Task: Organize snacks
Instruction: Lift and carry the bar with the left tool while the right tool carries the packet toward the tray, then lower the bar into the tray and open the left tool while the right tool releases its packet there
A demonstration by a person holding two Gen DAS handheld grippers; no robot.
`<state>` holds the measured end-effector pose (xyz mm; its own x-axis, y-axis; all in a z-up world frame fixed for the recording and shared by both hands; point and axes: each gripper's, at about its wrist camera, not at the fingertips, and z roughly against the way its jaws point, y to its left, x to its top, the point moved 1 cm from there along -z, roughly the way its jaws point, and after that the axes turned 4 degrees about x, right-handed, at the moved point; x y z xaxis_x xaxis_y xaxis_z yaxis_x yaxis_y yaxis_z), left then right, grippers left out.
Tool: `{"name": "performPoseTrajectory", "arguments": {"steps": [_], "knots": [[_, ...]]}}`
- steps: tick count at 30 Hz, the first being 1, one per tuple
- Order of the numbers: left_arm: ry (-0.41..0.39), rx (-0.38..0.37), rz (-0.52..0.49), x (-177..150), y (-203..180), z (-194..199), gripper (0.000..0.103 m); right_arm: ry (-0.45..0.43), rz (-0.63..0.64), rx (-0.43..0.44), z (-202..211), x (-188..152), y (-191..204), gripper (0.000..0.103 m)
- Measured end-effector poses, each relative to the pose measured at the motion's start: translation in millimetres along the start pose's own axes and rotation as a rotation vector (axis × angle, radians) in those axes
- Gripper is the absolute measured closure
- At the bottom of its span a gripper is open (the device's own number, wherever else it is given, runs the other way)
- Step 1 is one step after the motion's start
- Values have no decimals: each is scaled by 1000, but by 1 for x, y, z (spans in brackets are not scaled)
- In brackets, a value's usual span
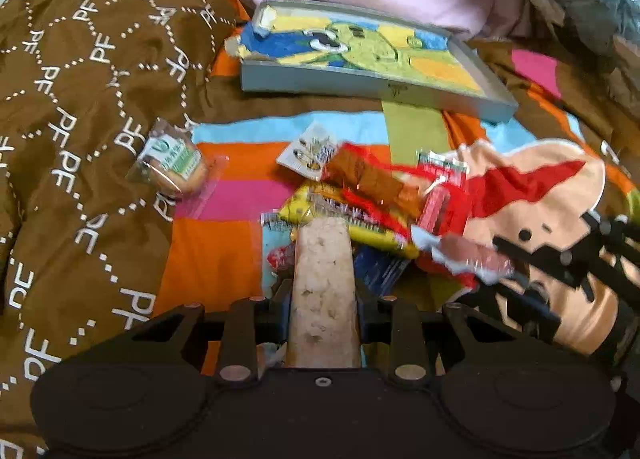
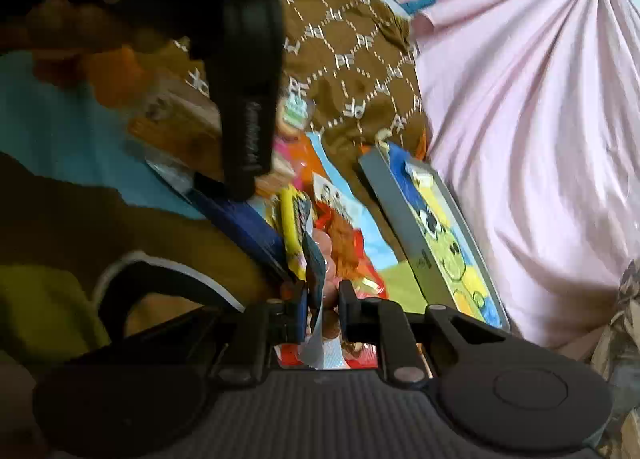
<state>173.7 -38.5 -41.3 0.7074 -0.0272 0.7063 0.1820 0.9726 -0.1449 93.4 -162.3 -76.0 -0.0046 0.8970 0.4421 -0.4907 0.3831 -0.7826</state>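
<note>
We hold a pale, speckled rice-cracker bar (image 1: pixel 323 291) clamped between the jaws of the left gripper (image 1: pixel 323 299). Its long axis runs straight forward along the fingers, far end pointing at the snack pile (image 1: pixel 360 195) on the patchwork bedspread (image 1: pixel 216 255). Surface is off-white, bumpy, with small pits.

The right gripper (image 2: pixel 322 311) is clenched on a sausage stick (image 2: pixel 326 279), pinkish inside a clear wrapper with a torn white-blue edge; from the left wrist view it points left toward the pile, slightly tilted.

Pile contents: yellow packet (image 1: pixel 352 227), red-orange wrapper (image 1: pixel 372 175), blue packet (image 1: pixel 380 267), overlapping. A round cake in a green-labelled wrapper (image 1: pixel 174 165) lies apart to the left, against the brown PF-print quilt (image 1: pixel 80 99). A shallow grey box with a cartoon lining (image 1: pixel 372 59) sits beyond the pile.
</note>
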Motion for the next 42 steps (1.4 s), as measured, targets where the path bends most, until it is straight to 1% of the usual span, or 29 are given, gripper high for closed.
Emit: {"name": "performPoseTrajectory", "arguments": {"steps": [4, 7, 12, 14, 18, 22, 25, 27, 30, 35, 39, 40, 42], "knots": [[-49, -4, 18, 13, 0, 9, 72, -25, 15, -16, 8, 4, -1, 86], [-73, 5, 19, 34, -3, 11, 72, -30, 28, -51, 8, 5, -9, 86], [-106, 19, 13, 82, -8, 1, 72, 9, 6, -78, -12, 3, -48, 85], [-128, 23, 9, 102, -10, -6, 72, 32, 18, -90, -26, 1, -69, 85], [-165, 23, 37, 145, -12, -27, 72, 45, 75, -135, -54, 1, -109, 85], [-196, 4, 73, 181, -17, -56, 71, 54, 111, -175, -82, 3, -150, 85], [-185, -14, 108, 204, -22, -87, 72, 75, 64, -203, -111, 1, -174, 85], [-183, -11, 109, 216, -28, -106, 72, 92, 16, -223, -132, -2, -181, 85], [-192, -8, 100, 229, -33, -127, 71, 126, -34, -224, -158, -11, -188, 85], [-188, 4, 99, 239, -34, -158, 71, 162, -61, -198, -188, -27, -188, 85], [-180, 15, 101, 240, -33, -173, 71, 164, -113, -178, -196, -28, -192, 85], [-184, 18, 102, 240, -33, -174, 71, 164, -131, -176, -192, -27, -193, 84], [-194, 27, 101, 238, -32, -177, 71, 162, -184, -154, -194, -25, -197, 77]]}}
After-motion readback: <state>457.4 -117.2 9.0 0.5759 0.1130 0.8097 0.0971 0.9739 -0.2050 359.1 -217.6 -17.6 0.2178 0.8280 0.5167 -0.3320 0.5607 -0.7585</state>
